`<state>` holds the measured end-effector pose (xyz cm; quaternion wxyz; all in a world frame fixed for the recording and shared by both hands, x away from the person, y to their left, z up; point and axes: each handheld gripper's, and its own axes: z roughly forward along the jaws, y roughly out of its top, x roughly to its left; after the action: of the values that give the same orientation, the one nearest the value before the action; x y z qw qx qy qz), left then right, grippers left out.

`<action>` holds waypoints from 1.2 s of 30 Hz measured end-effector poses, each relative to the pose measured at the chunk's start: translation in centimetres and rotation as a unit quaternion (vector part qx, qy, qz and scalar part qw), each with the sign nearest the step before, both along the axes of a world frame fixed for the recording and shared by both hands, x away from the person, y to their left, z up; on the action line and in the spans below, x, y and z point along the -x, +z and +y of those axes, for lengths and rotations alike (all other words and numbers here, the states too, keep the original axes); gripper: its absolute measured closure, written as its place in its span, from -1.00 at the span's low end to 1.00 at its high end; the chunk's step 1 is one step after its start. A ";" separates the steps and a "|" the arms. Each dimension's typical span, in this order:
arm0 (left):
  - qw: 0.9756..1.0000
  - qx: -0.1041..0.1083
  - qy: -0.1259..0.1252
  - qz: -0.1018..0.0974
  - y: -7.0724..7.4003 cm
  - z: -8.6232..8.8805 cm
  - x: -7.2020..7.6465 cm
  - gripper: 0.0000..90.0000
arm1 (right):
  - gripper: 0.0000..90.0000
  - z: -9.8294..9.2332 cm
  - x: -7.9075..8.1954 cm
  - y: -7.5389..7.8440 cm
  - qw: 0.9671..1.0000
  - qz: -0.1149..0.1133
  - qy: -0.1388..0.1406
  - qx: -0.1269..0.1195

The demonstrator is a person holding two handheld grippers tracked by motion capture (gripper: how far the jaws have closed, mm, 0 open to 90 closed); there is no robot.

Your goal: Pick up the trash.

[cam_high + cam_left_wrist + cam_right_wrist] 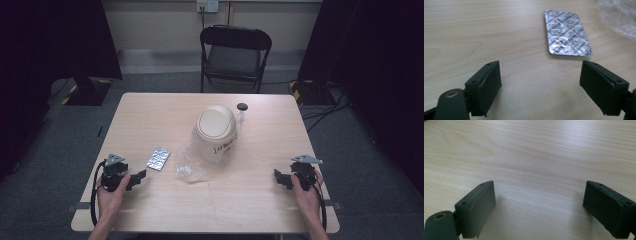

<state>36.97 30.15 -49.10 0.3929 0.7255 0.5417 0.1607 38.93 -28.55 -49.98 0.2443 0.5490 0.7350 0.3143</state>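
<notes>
Left of the beige swing-lid bin (pixel 215 131), near the table (pixel 150 125) front edge: left gripper (pixel 136 180), held by the left hand (pixel 112 192), 2 jaws spread wide, empty, aimed at the foil blister pack (pixel 567 33). Between that gripper and the bin: the blister pack, flat, apart from the jaws. Against the bin's front-left: crumpled clear plastic bag (pixel 192 162). Just behind the bin: small black disc (pixel 242 106). Well right of the bin: right gripper (pixel 282 178) in the right hand (pixel 306 190), jaws spread wide over bare wood, holding nothing.

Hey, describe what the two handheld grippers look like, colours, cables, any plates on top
Both grippers are black. The left gripper and right gripper each carry a grey three-cornered plate on top and trail a black cable. Up close, the jaws are blocky matte-black pads with small screw holes; a brass-ringed hole sits at the left base. Forearms are bare.
</notes>
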 end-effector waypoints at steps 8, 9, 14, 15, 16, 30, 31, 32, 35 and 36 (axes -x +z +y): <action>0.999 0.007 -0.033 -0.010 1.6 -1.8 0.4 -0.52 | -0.78 0.0 0.0 0.0 1.000 0.000 0.000 0.000; 0.999 0.009 -0.036 -0.013 1.8 -2.1 0.2 -0.52 | -0.78 0.0 0.0 0.0 1.000 0.000 0.000 0.000; 0.999 0.014 -0.046 -0.020 2.9 -3.0 -0.6 -0.52 | -0.78 0.0 0.0 0.0 1.000 0.000 0.000 0.000; 0.999 0.014 -0.042 -0.023 3.1 -3.1 -0.7 -0.52 | -0.78 0.0 0.0 0.0 1.000 0.000 0.000 0.000; 0.999 0.017 -0.042 -0.029 3.3 -3.4 -0.9 -0.52 | -0.78 0.0 0.0 0.0 1.000 0.000 0.000 0.000; 0.993 0.026 -0.108 -0.044 5.7 -6.7 -3.5 -0.54 | -0.78 0.0 0.0 0.0 1.000 0.000 -0.001 0.000; 0.993 0.027 -0.110 -0.047 6.0 -6.9 -3.6 -0.54 | -0.78 0.0 0.0 0.0 1.000 0.000 -0.001 0.000; 0.992 0.027 -0.112 -0.048 6.2 -7.0 -3.7 -0.54 | -0.78 0.0 0.0 0.0 1.000 0.000 0.000 0.000; 0.991 0.028 -0.118 -0.055 6.9 -7.6 -4.3 -0.54 | -0.78 0.0 0.0 0.0 1.000 0.000 0.000 0.000; 0.991 0.028 -0.120 -0.055 7.1 -7.7 -4.4 -0.54 | -0.78 0.0 0.0 0.0 1.000 0.000 0.000 0.000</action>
<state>41.40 22.41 -41.97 0.4588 0.7639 0.4328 0.1365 38.92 -28.55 -49.97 0.2444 0.5491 0.7350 0.3140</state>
